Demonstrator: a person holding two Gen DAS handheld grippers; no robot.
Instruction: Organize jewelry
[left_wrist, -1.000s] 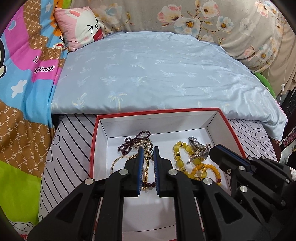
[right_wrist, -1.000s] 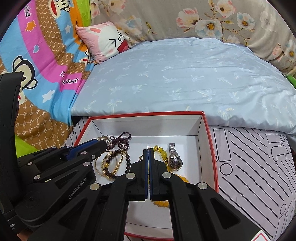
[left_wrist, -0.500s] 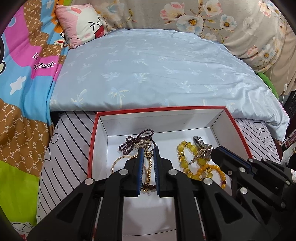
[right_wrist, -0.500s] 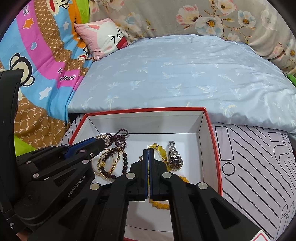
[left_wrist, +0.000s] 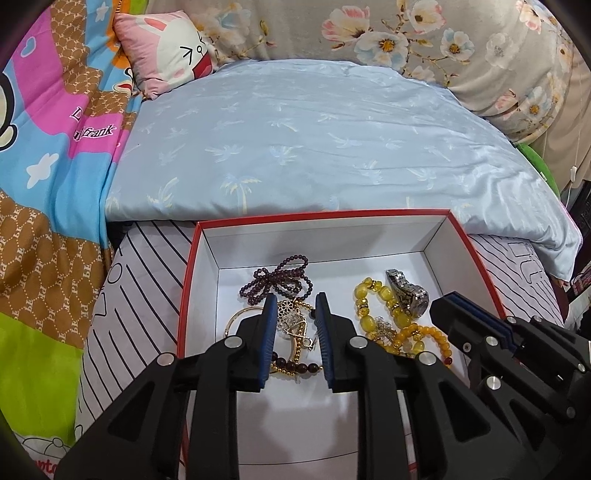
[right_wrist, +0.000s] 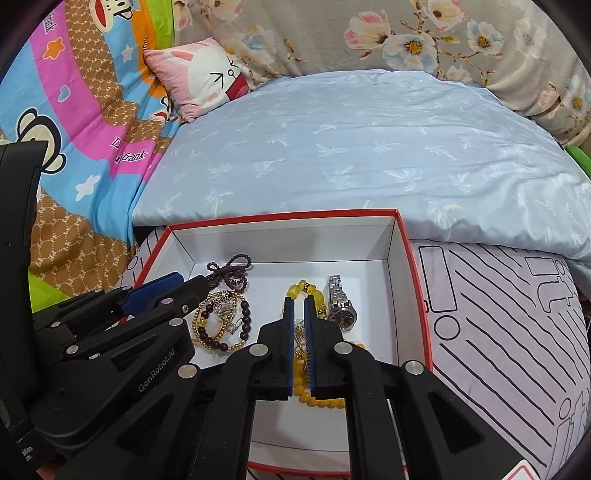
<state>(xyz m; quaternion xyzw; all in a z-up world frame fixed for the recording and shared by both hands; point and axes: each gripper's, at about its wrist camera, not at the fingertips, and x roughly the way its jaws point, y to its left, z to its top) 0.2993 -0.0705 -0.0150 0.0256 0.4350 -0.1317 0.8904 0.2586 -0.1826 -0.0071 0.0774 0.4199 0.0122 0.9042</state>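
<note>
My left claw (left_wrist: 294, 306) and my right claw (right_wrist: 298, 308) both hang over the red box (right_wrist: 413, 258) on the bed. Both have just been opening. The left one is a bit apart, over the gold chain (left_wrist: 295, 325), not pinching it. The right one has only a thin gap, with yellow beads (right_wrist: 301, 384) showing through it; I cannot tell if it touches them. The silver watch (right_wrist: 341, 304) lies long-ways, strap pointing to the far wall. The purple beads (left_wrist: 280, 280) lie near that wall. My claws hide part of the pile.
</note>
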